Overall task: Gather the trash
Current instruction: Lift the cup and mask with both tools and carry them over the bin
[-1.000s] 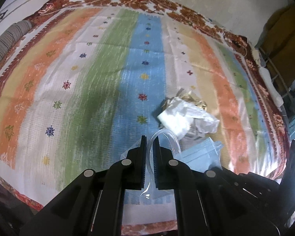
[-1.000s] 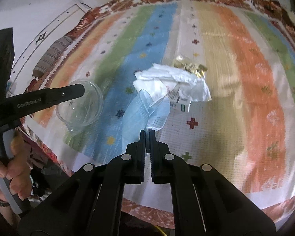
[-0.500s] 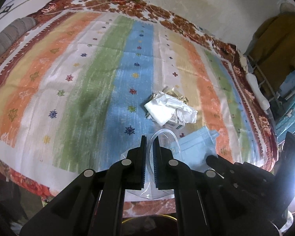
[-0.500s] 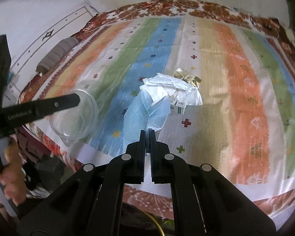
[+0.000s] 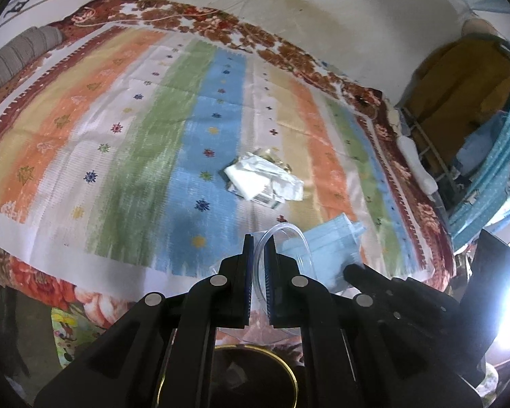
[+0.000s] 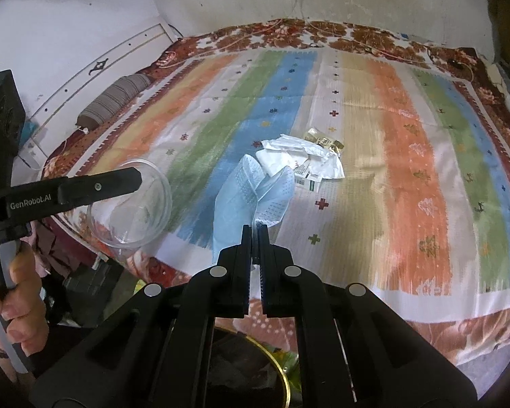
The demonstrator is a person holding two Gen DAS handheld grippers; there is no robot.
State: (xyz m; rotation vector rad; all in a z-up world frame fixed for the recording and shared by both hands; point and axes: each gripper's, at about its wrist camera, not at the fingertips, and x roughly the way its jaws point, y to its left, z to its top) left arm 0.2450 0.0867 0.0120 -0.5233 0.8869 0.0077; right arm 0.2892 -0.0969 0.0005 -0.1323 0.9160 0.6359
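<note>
My left gripper (image 5: 259, 238) is shut on the rim of a clear plastic cup (image 5: 282, 234), which also shows in the right wrist view (image 6: 132, 204), held off the bed's near edge. My right gripper (image 6: 254, 227) is shut on a light blue face mask (image 6: 244, 197), lifted above the bed; the mask also shows in the left wrist view (image 5: 329, 251). More trash lies mid-bed: crumpled white paper (image 6: 299, 156), a small carton (image 6: 307, 182) and a gold wrapper (image 6: 324, 141). A dark bin with a gold rim (image 5: 255, 374) stands below both grippers.
The bed has a striped cover (image 6: 408, 156) with a floral border. A striped bolster (image 6: 115, 98) lies at its far left. A blue basket and rack (image 5: 476, 129) stand to the right of the bed.
Both grippers have pulled back from the bed and risen, carrying the cup and mask. The bed's near edge and the bin below have come into view.
</note>
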